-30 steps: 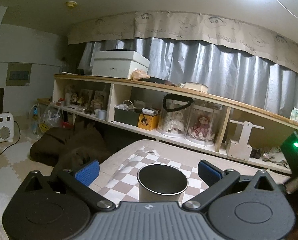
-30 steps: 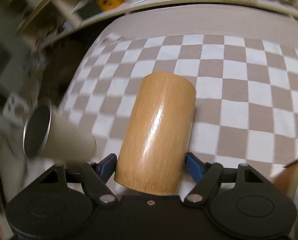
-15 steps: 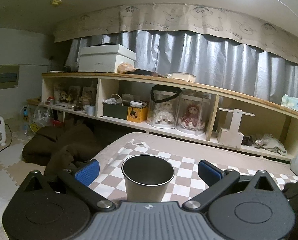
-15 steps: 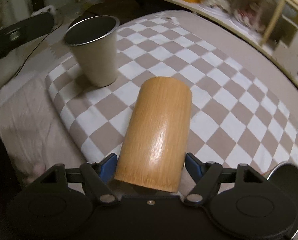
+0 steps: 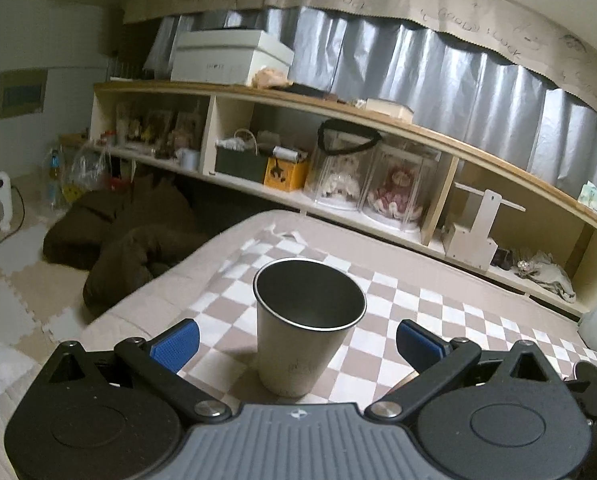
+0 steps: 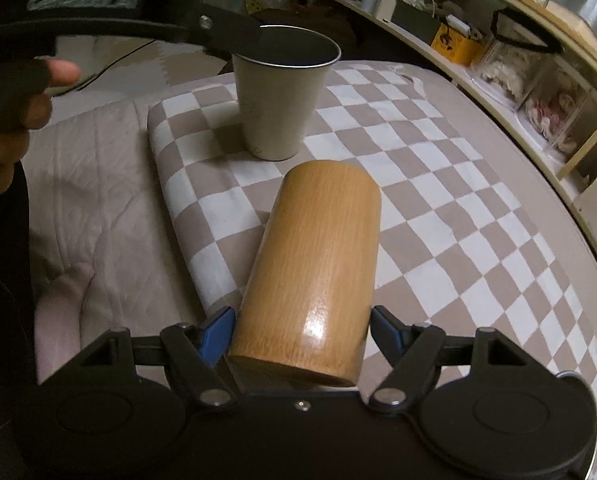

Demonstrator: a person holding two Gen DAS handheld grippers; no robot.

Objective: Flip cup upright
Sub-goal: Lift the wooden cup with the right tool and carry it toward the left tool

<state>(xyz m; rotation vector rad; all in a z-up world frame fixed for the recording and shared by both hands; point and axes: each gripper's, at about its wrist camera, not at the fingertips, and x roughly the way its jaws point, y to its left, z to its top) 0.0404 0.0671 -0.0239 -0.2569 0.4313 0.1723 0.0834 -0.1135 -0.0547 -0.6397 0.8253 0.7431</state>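
Note:
A cream metal cup (image 5: 304, 328) stands upright, mouth up, on the checkered cloth (image 5: 438, 320). My left gripper (image 5: 296, 342) is open, its blue pads well apart on either side of the cup and not touching it. The cup also shows in the right wrist view (image 6: 280, 96), with the left gripper's black arm (image 6: 146, 20) above its rim. My right gripper (image 6: 300, 332) is shut on a wooden cup (image 6: 314, 268), which points forward away from the camera, above the cloth (image 6: 438, 184).
The cloth lies on a beige padded surface (image 6: 98, 184) whose left edge drops to a floor with dark cushions (image 5: 138, 232). A long wooden shelf (image 5: 338, 160) with boxes and doll cases runs behind. A hand (image 6: 14, 120) holds the left gripper.
The left gripper has drawn back and risen from the upright metal cup, staying open. The right gripper, still holding the wooden cup, has swung and moved closer to the metal cup.

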